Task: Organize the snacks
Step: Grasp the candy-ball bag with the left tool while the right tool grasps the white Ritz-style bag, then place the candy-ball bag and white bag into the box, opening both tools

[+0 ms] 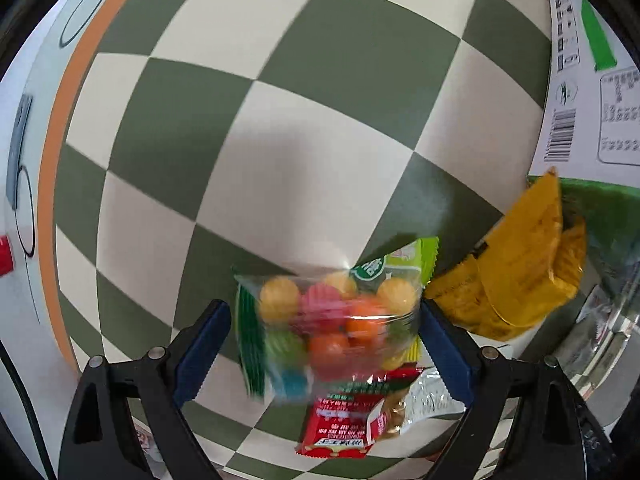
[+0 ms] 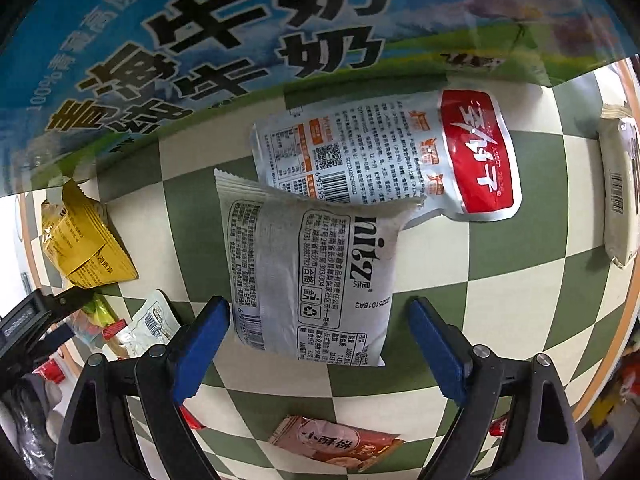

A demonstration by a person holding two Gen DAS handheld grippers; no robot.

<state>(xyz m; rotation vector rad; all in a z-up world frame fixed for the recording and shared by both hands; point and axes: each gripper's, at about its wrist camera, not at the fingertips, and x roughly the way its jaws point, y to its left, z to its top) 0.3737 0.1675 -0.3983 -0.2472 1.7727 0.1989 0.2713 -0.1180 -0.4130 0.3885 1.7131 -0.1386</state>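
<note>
Both of your tools point steeply down at the table point(image 1: 280, 140), which carries a green-and-cream checkered cloth.

Left tool point(image 1: 324, 344): jaws spread wide. A clear bag of coloured candy balls point(image 1: 328, 320) sits between the blue pads; it is blurred, and the pads do not appear to press it. You cannot tell whether the right pad touches its edge. A green packet point(image 1: 404, 260) pokes out just beyond the bag, and a red packet point(image 1: 340, 420) with a silver pouch point(image 1: 430, 396) lies nearer the tool base, partly under the bag. A yellow packet point(image 1: 520, 276) lies to the tool's right, beside a white-and-green carton point(image 1: 580, 92).

Right tool point(image 2: 320, 340): jaws spread, nothing pinched. A grey-white printed snack pouch point(image 2: 312, 272) lies flat between the pads and ahead of them; its left edge is just beside the left pad, clear of the right pad. Its far corner overlaps a white pouch with a red label point(image 2: 400, 160), which lies further ahead against the blue milk carton point(image 2: 240, 40). A pink-orange biscuit packet point(image 2: 340, 444) lies behind the pads, near the tool base. A beige packet point(image 2: 620, 192) lies far right. In this view the yellow packet point(image 2: 84, 240) sits far left, with your left tool point(image 2: 36, 320) just below it.
</note>
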